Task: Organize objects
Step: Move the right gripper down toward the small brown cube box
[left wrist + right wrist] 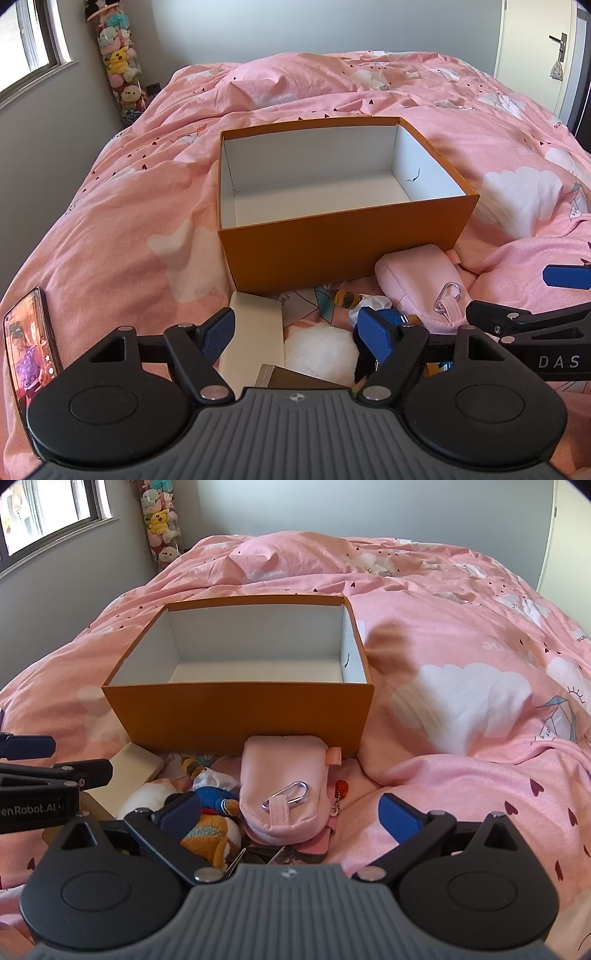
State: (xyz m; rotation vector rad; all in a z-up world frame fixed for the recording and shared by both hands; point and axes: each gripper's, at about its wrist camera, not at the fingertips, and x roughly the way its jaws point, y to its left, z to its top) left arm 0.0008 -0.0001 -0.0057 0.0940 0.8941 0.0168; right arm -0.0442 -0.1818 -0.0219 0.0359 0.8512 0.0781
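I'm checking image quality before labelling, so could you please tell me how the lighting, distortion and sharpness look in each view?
Left wrist view: daylight from the window, strong fisheye bending, dark corner vignetting, orange box sharp. Right wrist view: same daylight and bending, a soft brownish shadow on the pink duvet right of the box, the pink pouch in focus.

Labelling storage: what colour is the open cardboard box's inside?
White inside the orange open cardboard box, clearest in the right wrist view.

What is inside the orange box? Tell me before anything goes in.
The orange box shows only bare white walls and floor, with one small dark mark on its right inner wall. The near wall hides the front strip of the floor.
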